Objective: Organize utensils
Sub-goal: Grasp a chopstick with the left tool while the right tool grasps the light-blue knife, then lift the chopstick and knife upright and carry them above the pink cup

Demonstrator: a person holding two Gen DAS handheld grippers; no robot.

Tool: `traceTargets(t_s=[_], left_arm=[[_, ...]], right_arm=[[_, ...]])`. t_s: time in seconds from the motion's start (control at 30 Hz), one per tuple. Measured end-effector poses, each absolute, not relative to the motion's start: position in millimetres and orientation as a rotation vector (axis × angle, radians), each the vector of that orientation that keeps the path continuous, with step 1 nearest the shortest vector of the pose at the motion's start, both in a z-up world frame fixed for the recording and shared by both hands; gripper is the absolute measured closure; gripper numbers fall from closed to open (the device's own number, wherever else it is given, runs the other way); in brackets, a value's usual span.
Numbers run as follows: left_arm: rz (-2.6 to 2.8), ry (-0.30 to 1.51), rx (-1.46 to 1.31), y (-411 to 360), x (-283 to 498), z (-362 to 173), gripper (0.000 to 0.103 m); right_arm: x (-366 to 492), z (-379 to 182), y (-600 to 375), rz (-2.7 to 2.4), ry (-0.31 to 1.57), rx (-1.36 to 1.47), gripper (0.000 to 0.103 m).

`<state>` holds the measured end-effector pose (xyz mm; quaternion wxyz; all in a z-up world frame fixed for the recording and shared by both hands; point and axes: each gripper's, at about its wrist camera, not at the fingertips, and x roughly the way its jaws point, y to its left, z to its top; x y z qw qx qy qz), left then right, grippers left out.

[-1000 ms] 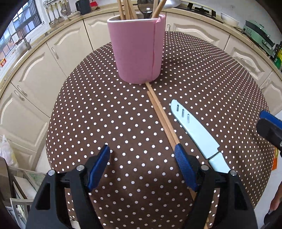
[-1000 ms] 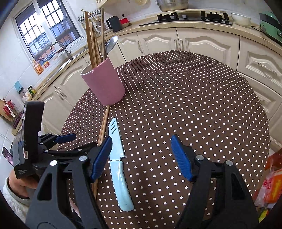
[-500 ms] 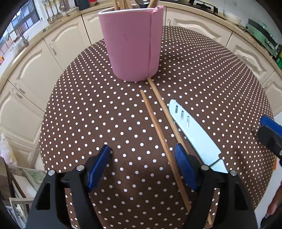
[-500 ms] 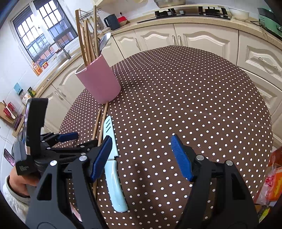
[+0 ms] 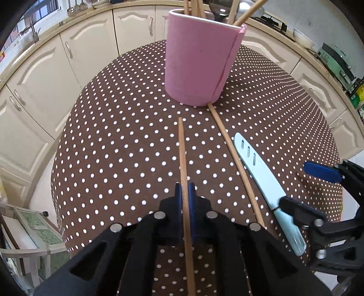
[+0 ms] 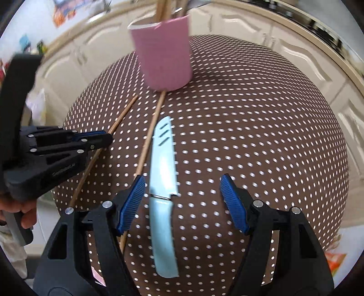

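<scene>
1. The left gripper (image 5: 185, 189) is clenched on a wooden chopstick (image 5: 182, 150), its blue pads pressed against the stick from both sides; the chopstick's far tip points toward the pink utensil holder (image 5: 200, 61) and stops short of it.

2. From the right wrist view, the same left gripper (image 6: 107, 139) sits at the table's left edge with the gripped chopstick (image 6: 122, 116) running diagonally through it, a person's hand (image 6: 21, 213) visible beneath the tool.

3. A second chopstick (image 5: 234, 157) lies flat on the brown polka-dot tablecloth (image 5: 113, 141), its far end touching the base of the pink utensil holder.

4. A pale blue knife (image 5: 261, 175) rests just beside that loose chopstick on its right, blade tip toward the holder and handle toward the camera.

5. The right gripper (image 6: 182, 198) is spread wide and grasps nothing; it sits low over the knife (image 6: 162, 168), with the junction of blade and handle between its blue fingers (image 6: 134, 200), nearer the left one.

6. The left finger of the right gripper overlaps the near part of the loose chopstick (image 6: 150, 136); whether they touch cannot be told.

7. The pink utensil holder (image 6: 163, 52) stands upright at the far side of the table, with several chopsticks (image 5: 248, 10) and a metal spoon (image 5: 218, 9) rising from it.

8. Cream kitchen cabinets (image 5: 38, 75) curve around the table behind the scene.
</scene>
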<state>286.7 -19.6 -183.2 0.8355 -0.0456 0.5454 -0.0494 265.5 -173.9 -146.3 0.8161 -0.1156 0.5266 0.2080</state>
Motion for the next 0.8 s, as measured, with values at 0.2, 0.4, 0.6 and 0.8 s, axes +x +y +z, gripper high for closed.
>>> traceTargets(t_s=[0.2, 0.4, 0.6, 0.8], left_arm=[[-0.142, 1.159, -0.159, -7.3, 275.6, -184.3, 0.097], [-0.153, 1.157, -0.144, -7.8, 281.5, -184.4, 0.097], [-0.154, 1.171, -0.104, -17.5, 294.7, -183.7, 0.097], [-0.176, 1.102, -0.155, -16.0, 292.3, -177.7, 0.098]], right_arm=[[281.1, -161.9, -152.7, 0.442, 1.233, -0.318, 0.056], [293.9, -166.6, -135.3, 0.437, 1.253, -0.347, 0.075], [304.0, -165.5, -135.1, 0.432, 1.235, -0.303, 0.076], [290.9, -145.9, -161.0, 0.434, 1.130, -0.181, 0.076]])
